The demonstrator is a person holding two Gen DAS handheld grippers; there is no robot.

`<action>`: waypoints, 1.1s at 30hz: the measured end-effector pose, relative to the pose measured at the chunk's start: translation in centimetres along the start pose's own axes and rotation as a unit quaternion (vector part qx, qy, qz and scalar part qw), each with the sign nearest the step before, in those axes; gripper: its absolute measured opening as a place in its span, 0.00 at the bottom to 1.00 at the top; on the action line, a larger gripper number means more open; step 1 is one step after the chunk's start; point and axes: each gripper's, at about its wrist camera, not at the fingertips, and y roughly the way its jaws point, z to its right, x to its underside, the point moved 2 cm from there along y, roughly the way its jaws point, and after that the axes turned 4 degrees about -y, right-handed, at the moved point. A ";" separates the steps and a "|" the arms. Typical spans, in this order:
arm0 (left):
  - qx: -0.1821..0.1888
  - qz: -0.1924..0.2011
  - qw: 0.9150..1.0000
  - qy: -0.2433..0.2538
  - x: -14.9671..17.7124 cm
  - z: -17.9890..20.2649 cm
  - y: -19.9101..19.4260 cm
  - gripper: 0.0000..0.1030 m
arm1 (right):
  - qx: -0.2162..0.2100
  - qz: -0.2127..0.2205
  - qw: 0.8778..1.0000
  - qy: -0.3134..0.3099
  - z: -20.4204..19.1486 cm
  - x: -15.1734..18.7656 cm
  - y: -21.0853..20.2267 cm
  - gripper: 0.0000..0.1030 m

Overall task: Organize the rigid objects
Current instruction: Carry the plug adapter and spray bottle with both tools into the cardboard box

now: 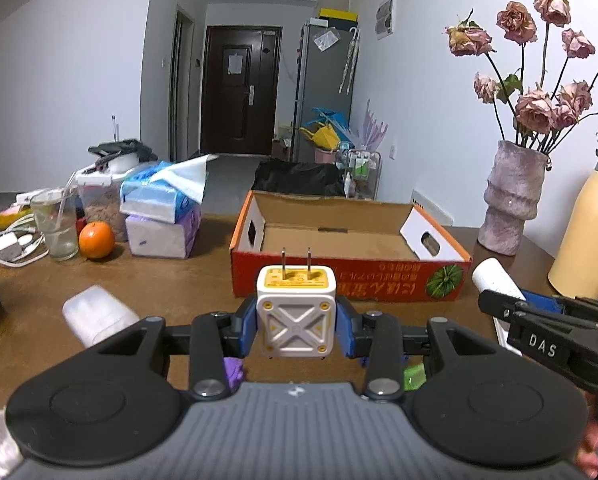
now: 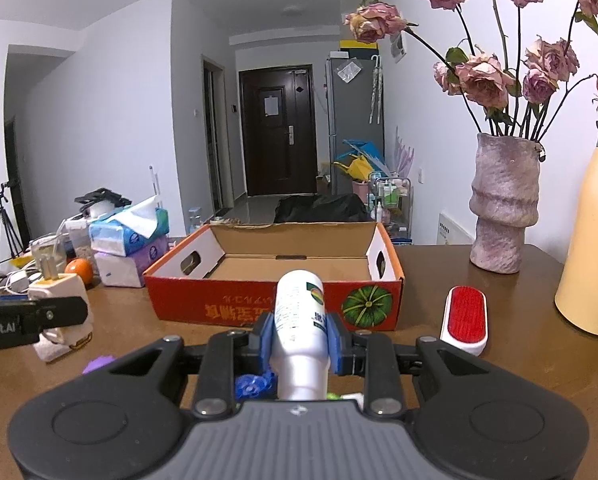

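My left gripper [image 1: 296,322] is shut on a white and yellow plug adapter [image 1: 296,312], its two prongs pointing up, held above the brown table. My right gripper [image 2: 301,334] is shut on a white bottle [image 2: 299,312] with a coloured label, its base pointing forward. Both hang just short of an open red cardboard box [image 1: 351,280] [image 2: 275,304], whose inside shows bare cardboard. In the right wrist view the adapter [image 2: 57,292] and left gripper appear at the far left. In the left wrist view the bottle's end [image 1: 495,276] sticks out at the right.
A red and white lint brush [image 2: 465,318] lies right of the box. A pink vase [image 2: 503,204] of dried roses and a yellow flask [image 2: 595,232] stand at the right. Tissue packs [image 1: 163,216], an orange [image 1: 96,240], a glass [image 1: 57,224] and a translucent container [image 1: 95,314] sit at the left.
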 end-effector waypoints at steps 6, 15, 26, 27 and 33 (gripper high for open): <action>0.001 0.008 1.000 0.002 -1.2 1.2 1.7 0.39 | 0.003 0.001 1.000 0.008 0.5 -1.0 1.3 0.26; -0.005 0.003 1.000 0.002 -2.8 2.3 4.6 0.39 | 0.001 -0.001 1.000 0.019 1.2 -2.6 3.3 0.26; -0.018 0.003 1.000 0.002 -4.6 2.9 8.2 0.39 | -0.002 -0.001 1.000 0.024 1.5 -4.3 6.3 0.26; -0.019 0.001 1.000 0.003 -4.7 3.0 8.5 0.39 | -0.002 -0.001 1.000 0.024 1.5 -4.4 6.6 0.26; -0.023 0.000 1.000 0.007 -5.4 3.2 10.4 0.39 | -0.002 0.000 1.000 0.025 1.7 -5.4 8.6 0.26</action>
